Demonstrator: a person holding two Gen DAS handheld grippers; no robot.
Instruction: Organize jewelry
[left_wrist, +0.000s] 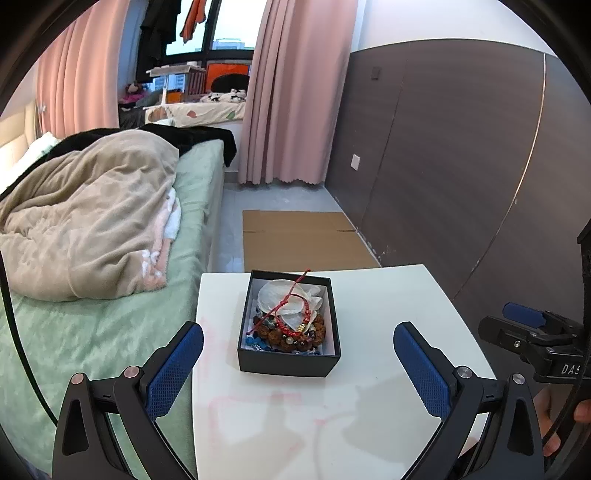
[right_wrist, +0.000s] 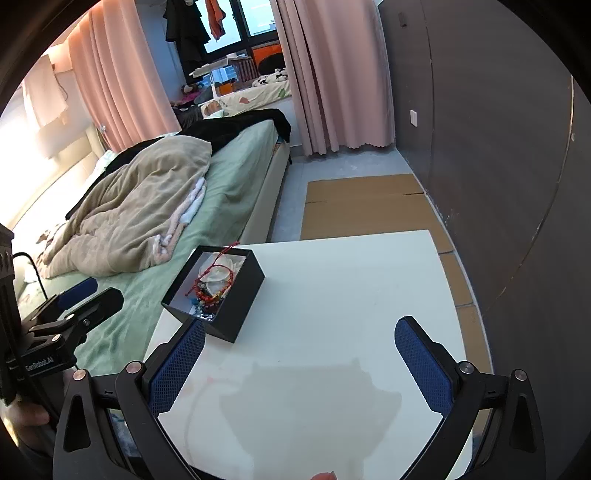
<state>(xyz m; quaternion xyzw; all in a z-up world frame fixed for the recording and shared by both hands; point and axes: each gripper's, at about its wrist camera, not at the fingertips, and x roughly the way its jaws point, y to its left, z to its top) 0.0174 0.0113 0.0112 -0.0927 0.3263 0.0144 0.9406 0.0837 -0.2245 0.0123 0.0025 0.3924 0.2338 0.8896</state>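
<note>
A bed with a green sheet and a rumpled beige blanket runs along the left side of the white table, its mattress meeting the table's left edge. The left gripper hovers over the near part of the tabletop with its blue-padded fingers spread wide and nothing between them. Framed in that gap, an open black box stands on the tabletop toward the far left corner, near the left edge and well back from the near edge. Inside it lie a red cord bracelet, one loose end poking over the far rim, brown wooden beads and a pale translucent pouch, piled together. To the right, the right gripper is held above the near edge, its fingers likewise wide apart and holding nothing; its left finger appears just in front of the box's near corner. Flat cardboard lies on the floor beyond the table's far edge.
</note>
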